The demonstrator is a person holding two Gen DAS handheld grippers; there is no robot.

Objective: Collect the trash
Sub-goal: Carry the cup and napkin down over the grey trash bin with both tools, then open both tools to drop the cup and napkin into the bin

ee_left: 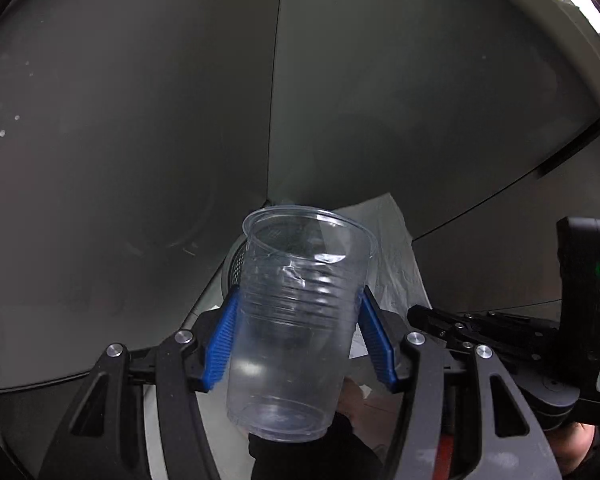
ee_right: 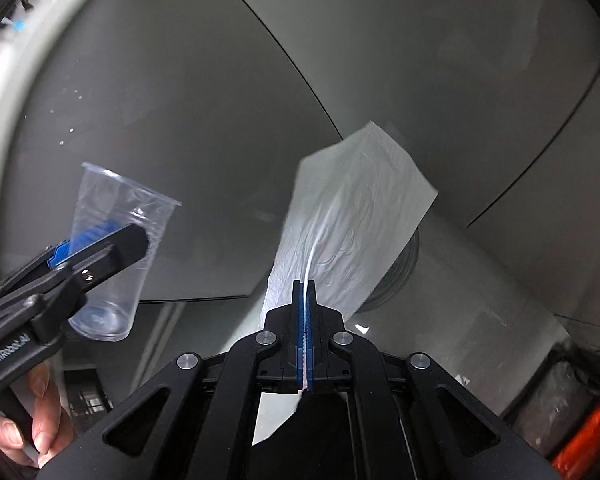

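My left gripper is shut on a clear plastic cup, its blue pads pressing the cup's ribbed sides, mouth pointing away. The cup also shows in the right wrist view at the left, held by the left gripper. My right gripper is shut on a crumpled white paper napkin that sticks out ahead of the fingers. The napkin shows behind the cup in the left wrist view, with the right gripper's body at the right. Both are held in the air.
A grey curved surface with a dark seam fills both views. A round grey fitting lies behind the napkin. A bin with a black bag and an orange object sit at lower right of the right wrist view.
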